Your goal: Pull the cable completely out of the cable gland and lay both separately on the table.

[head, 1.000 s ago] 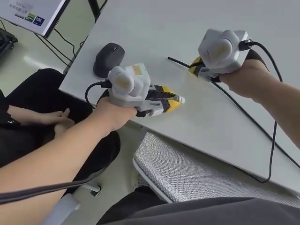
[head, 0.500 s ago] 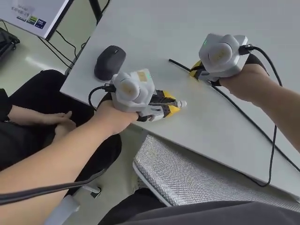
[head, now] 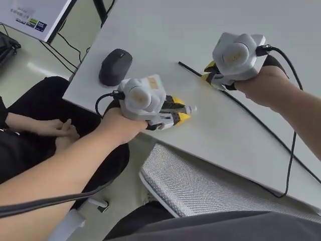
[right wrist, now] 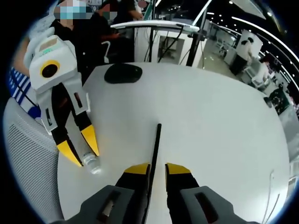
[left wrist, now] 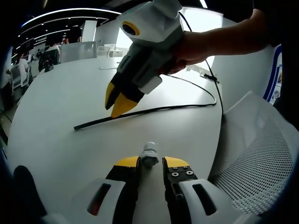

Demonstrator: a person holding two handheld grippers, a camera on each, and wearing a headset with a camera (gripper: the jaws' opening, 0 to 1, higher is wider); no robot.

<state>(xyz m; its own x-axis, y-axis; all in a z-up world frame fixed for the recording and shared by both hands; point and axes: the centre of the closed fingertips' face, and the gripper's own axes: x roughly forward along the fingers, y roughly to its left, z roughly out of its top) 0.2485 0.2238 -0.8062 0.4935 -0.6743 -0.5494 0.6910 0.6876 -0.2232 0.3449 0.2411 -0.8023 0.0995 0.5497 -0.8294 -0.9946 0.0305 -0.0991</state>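
1. Left gripper (left wrist: 150, 163), white body with yellow-tipped black jaws. The jaws are nearly closed and pinch item 3 at their tips. We see it low over the near edge of item 5, held in the person's hand.

2. Right gripper (right wrist: 157, 169), same make. The jaws are drawn in to a narrow gap with item 4 running between them. We cannot tell how firmly it grips. We find no brand name or writing on either gripper.

3. Small pale grey plastic cable gland (left wrist: 149, 151). It sticks out forward from the left gripper's jaw tips and is free of the cable, well apart from it. We cannot tell whether it touches the table.

4. Thin black cable (right wrist: 155, 140). Its free end lies on the table just ahead of the right gripper's jaws, and the rest trails back along the tabletop.

5. White table (head: 225, 30), plain top.

6. Dark grey computer mouse (head: 115, 65), on the table's left part, near the left gripper.

7. White panel (head: 35, 15) at the upper left of the head view. It carries small coloured labels and print too small for us to read.

8. Grey mesh chair seat (head: 200, 186), below the table's near edge.
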